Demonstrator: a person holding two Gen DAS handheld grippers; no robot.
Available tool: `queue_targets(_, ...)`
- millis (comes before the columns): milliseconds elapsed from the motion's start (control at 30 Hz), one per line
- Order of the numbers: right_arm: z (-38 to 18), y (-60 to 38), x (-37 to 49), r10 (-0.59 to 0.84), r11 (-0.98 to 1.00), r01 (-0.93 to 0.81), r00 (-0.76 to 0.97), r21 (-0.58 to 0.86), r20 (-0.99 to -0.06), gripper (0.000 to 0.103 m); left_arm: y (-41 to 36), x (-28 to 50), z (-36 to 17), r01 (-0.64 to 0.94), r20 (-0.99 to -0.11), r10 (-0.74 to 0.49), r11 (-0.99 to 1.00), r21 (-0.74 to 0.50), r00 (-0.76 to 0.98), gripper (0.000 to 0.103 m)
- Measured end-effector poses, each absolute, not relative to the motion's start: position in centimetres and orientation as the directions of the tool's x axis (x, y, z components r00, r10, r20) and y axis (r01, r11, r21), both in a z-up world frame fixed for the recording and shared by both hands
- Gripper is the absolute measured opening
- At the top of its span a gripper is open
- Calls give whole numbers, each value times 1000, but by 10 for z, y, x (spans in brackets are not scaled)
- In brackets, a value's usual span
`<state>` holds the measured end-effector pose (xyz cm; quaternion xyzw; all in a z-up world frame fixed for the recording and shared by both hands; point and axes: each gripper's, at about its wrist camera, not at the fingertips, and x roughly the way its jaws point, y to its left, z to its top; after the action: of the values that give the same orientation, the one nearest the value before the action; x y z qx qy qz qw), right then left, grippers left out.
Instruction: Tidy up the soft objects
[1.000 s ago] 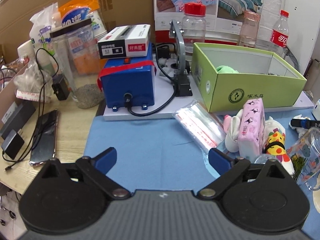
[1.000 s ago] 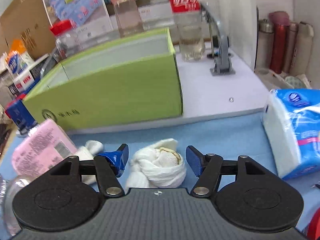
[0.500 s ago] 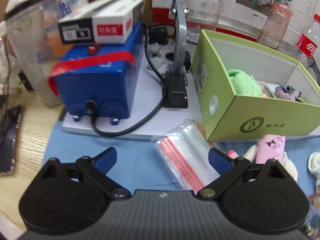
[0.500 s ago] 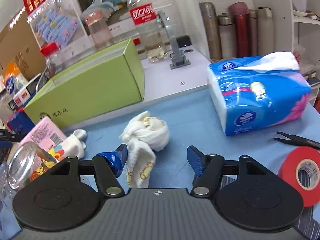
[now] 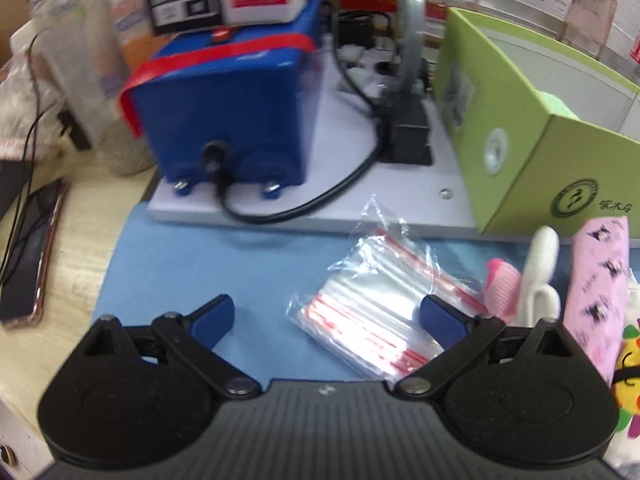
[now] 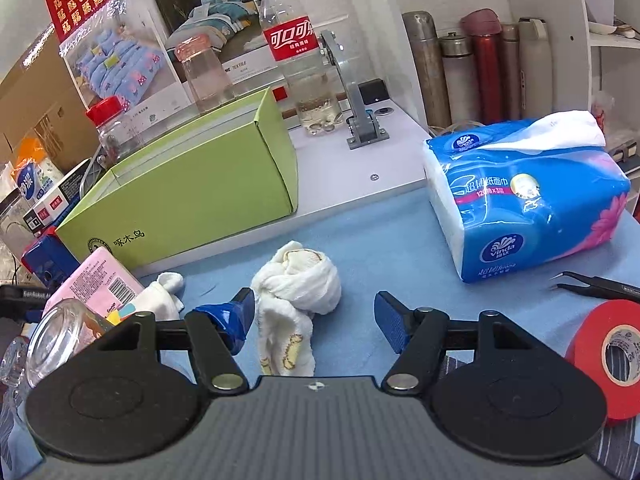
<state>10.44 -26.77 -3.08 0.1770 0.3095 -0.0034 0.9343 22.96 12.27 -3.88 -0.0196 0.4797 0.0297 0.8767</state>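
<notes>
Right gripper (image 6: 316, 320), jaws apart, hovers over the blue mat (image 6: 372, 240); the knotted white cloth bundle (image 6: 298, 284) lies between its blue fingertips (image 6: 236, 316), just beside the left-hand one. The open green cardboard box (image 6: 192, 184) stands behind on the white platform. Left gripper (image 5: 328, 318), jaws apart, frames a stack of clear red-striped zip bags (image 5: 372, 304); a pink printed tissue pack (image 5: 598, 280) lies near the box.

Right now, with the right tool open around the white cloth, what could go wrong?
1. The white cloth sits nearer one finger of the right tool, so closing may catch only a loose fold.
2. A trailing end could drag toward the glass jar lying on the left.
</notes>
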Motion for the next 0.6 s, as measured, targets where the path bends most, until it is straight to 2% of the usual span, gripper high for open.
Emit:
queue_targets(200, -27, -260, 106, 117, 938, 100, 809, 331, -575, 52, 163, 200, -34, -130, -837, 113, 990, 50, 536, 100)
queue_targets(400, -21, -257, 103, 116, 940, 91, 820, 327, -561, 52, 186, 156, -26, -131, -806, 245, 969, 207, 539, 99)
queue_targets(600, -17, -255, 98, 118, 939, 85, 832, 334, -542, 53, 186, 129, 11, -104, -754, 181, 983, 149, 632, 99)
